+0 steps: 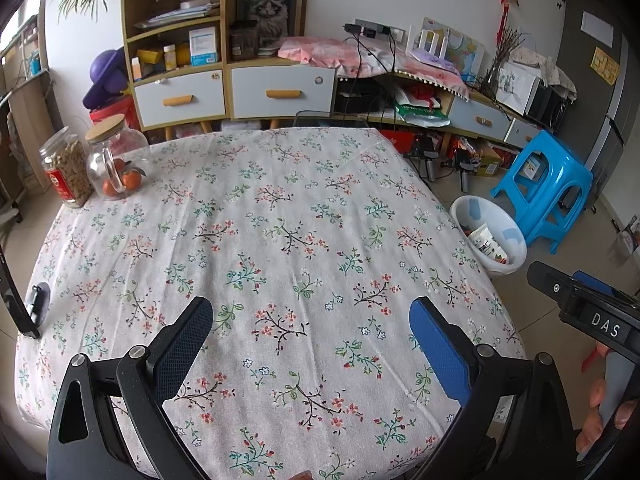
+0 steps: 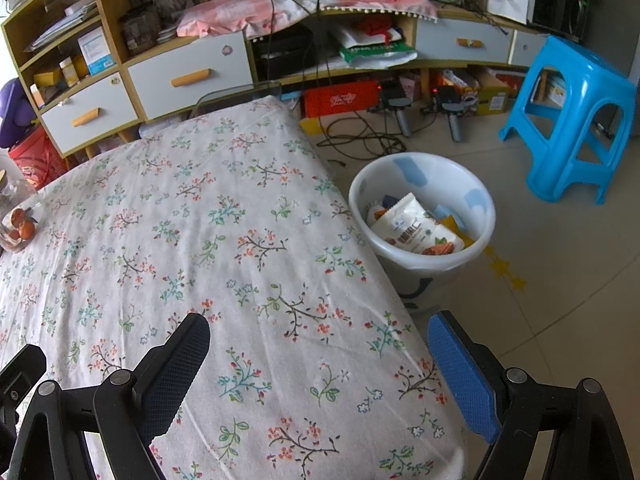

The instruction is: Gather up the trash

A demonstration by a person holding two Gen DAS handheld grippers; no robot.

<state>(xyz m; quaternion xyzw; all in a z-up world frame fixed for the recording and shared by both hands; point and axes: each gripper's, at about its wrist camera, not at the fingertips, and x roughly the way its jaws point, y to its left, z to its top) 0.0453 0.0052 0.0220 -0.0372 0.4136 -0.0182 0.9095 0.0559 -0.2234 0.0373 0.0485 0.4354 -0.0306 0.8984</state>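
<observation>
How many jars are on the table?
2, both at the far left corner of the floral-cloth table: a plastic jar with a red label, and beside it a glass jar with a wooden lid holding oranges. None appear hidden.

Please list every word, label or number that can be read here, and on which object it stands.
"DAS": white letters on the right tool's black body.
Snack bag in the white bin: print too small.
Red jar label: blurred.
Red box under the cabinet: script unreadable.
</observation>
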